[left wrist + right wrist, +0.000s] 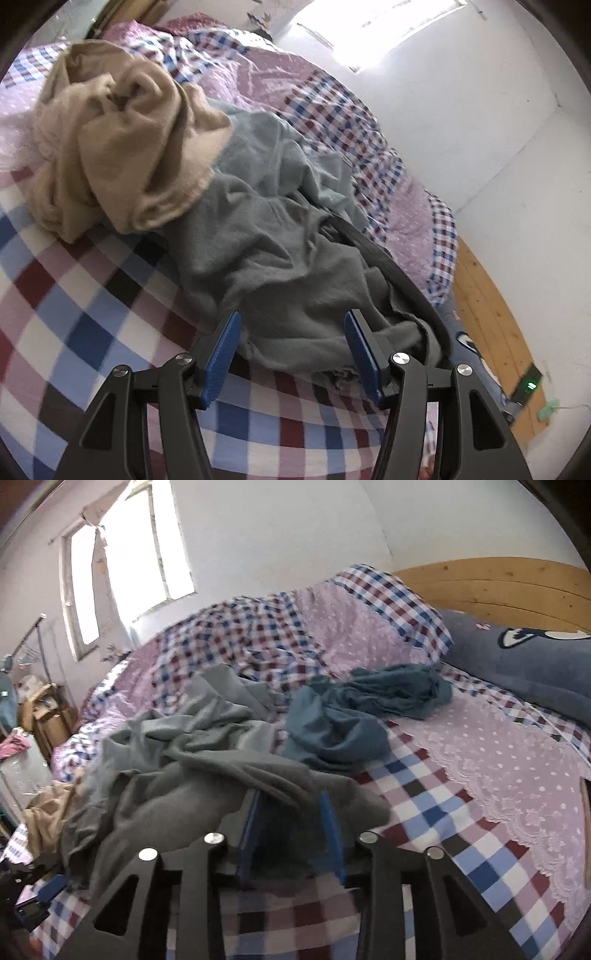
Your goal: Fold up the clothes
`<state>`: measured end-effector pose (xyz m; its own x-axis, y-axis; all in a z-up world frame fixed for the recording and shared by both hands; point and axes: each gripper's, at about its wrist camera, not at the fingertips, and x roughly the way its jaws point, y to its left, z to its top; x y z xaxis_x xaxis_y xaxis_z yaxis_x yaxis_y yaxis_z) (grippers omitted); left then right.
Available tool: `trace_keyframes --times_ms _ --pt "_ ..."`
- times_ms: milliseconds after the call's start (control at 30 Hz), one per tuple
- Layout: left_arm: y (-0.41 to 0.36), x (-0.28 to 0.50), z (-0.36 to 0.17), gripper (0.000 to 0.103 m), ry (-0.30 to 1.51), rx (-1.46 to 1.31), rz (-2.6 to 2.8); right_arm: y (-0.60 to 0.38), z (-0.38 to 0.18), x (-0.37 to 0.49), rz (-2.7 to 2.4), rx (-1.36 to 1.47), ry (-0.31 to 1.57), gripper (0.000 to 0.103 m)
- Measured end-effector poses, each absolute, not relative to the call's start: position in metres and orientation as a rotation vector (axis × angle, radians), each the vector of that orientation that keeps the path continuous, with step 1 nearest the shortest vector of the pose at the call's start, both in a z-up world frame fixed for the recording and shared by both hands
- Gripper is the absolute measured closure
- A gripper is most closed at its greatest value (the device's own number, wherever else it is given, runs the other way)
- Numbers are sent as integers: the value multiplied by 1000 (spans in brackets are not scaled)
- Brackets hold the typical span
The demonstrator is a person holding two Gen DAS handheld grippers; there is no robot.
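A dark grey garment (277,258) lies crumpled on the checked bed cover (74,332). My left gripper (292,315) is open and hovers at its near hem, with the blue pads (225,354) on either side of the cloth and not touching it. In the right wrist view the same grey garment (166,805) fills the gap of my right gripper (290,801). Its jaws stand narrowed on a thick wad, and a fold hides the tips. A beige garment (110,147) is heaped to the left, partly on the grey one.
A teal garment (351,716) and a pale grey-green one (207,709) lie further up the bed. A blue pillow (535,664) rests against the wooden headboard (498,587). A dark strap (388,266) runs along the grey cloth. Furniture clutter (40,716) stands beyond the bed's left edge.
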<state>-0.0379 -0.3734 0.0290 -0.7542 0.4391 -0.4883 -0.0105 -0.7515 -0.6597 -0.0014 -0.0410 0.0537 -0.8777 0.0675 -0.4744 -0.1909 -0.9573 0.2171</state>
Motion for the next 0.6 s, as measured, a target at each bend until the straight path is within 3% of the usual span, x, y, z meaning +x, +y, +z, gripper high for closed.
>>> trace_keyframes --times_ms 433,500,600 --pt "-366 -52 18 41 -775 -1076 2665 -108 52 6 3145 -818 217 60" --pt "-366 -54 17 49 -763 -1085 2664 -114 49 6 3154 -838 184 60" --pt "-364 -56 15 72 -752 -1087 2652 -124 45 4 3148 -860 104 60"
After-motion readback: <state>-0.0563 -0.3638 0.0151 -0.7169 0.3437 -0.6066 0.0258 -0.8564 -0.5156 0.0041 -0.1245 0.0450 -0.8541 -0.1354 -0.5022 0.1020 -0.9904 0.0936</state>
